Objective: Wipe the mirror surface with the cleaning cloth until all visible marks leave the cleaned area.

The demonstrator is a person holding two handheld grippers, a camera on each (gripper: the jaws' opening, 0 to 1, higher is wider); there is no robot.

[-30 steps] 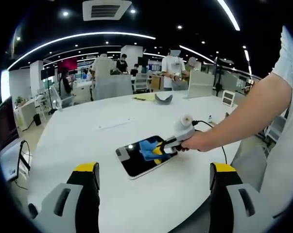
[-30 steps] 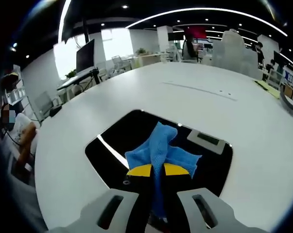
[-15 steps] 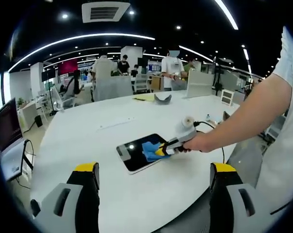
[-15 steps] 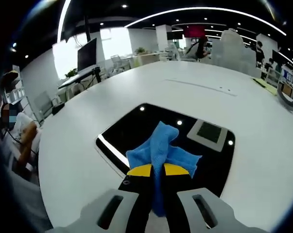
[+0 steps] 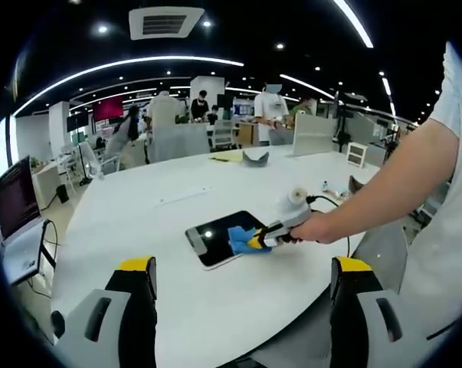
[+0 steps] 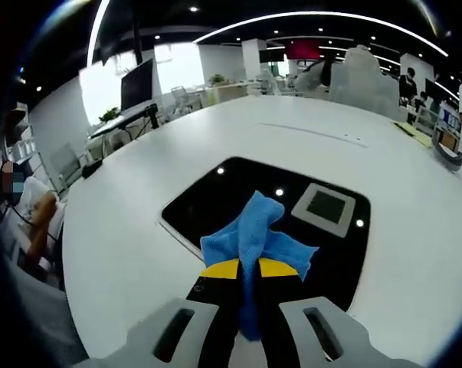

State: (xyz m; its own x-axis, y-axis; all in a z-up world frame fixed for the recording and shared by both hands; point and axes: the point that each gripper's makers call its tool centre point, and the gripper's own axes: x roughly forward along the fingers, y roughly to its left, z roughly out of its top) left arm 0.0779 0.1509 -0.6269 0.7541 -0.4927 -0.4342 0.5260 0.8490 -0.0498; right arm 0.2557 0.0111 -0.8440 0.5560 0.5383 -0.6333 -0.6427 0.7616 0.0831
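1. At the left of the scene, the left gripper (image 5: 242, 303) hangs above the near edge of the white tabletop (image 5: 169, 199), jaws spread wide and holding nothing — seemingly kept back so that it stays out of the wiping and keeps the work in sight.

2. Ahead of it, near the middle of the tabletop, the mirror (image 5: 214, 240) lies flat, a dark rounded rectangle reflecting ceiling lights; lying flat lets the cloth be pressed down on it without anyone steadying it.

3. On the mirror's right-hand part sits the blue cleaning cloth (image 5: 240, 237), bunched against the glass. The right gripper (image 5: 259, 241) comes in from the right in a person's hand (image 5: 311, 227), jaws pinched together on the cloth.

4. In the right gripper view, the right gripper (image 6: 242, 268) has its yellow-tipped jaws closed over a fold of the cleaning cloth (image 6: 255, 232), the loose end fanning forward onto the mirror (image 6: 215, 195) — a grip that leaves cloth, not the jaws, ahead on the glass.

5. The cloth rests at the mirror's near edge, with most of the dark surface beyond it; whether marks remain cannot be made out, so the wipe is judged under way rather than done.

6. Further right, a grey object (image 5: 257, 156) rests at the tabletop's far side, well apart from the mirror.
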